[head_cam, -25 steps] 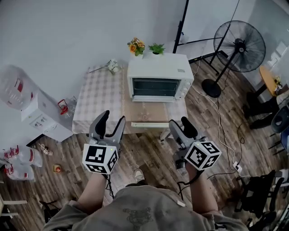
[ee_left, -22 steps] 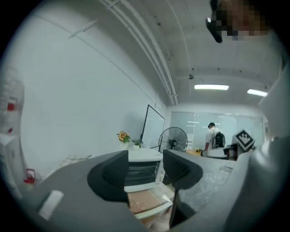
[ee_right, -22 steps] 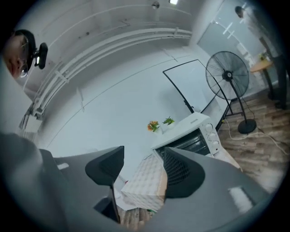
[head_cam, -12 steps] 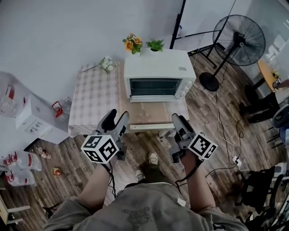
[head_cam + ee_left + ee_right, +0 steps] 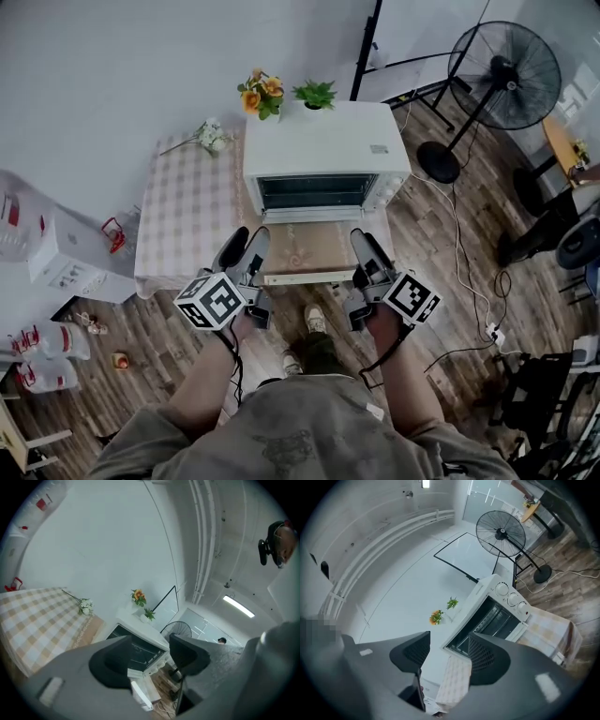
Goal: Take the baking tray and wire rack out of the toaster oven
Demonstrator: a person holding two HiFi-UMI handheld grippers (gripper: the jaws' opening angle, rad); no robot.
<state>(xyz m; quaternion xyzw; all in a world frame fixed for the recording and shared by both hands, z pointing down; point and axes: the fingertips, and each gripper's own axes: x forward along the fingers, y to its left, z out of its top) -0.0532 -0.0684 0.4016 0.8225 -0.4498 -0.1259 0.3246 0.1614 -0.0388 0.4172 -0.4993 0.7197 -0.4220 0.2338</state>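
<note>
A white toaster oven [image 5: 323, 150] stands on the table with its glass door [image 5: 305, 246] folded down flat toward me. Inside the dark cavity [image 5: 490, 620] I see wire bars; the tray cannot be told apart. My left gripper [image 5: 242, 249] hovers off the door's left front corner, open, with nothing between its jaws [image 5: 150, 656]. At the door's right front corner is my right gripper [image 5: 367, 247], also open and empty [image 5: 449, 653]. Its jaws have just been closing a little. Neither gripper touches the oven.
A checked cloth covers the table [image 5: 183, 211] left of the oven. Orange flowers [image 5: 258, 92] and a small plant [image 5: 314, 93] stand behind the oven. A standing fan [image 5: 506, 75] and floor cables [image 5: 469, 309] are at the right, white boxes [image 5: 56, 258] at the left.
Both grippers have come down and forward to the open door's front corners and rolled. I stand closer to the table.
</note>
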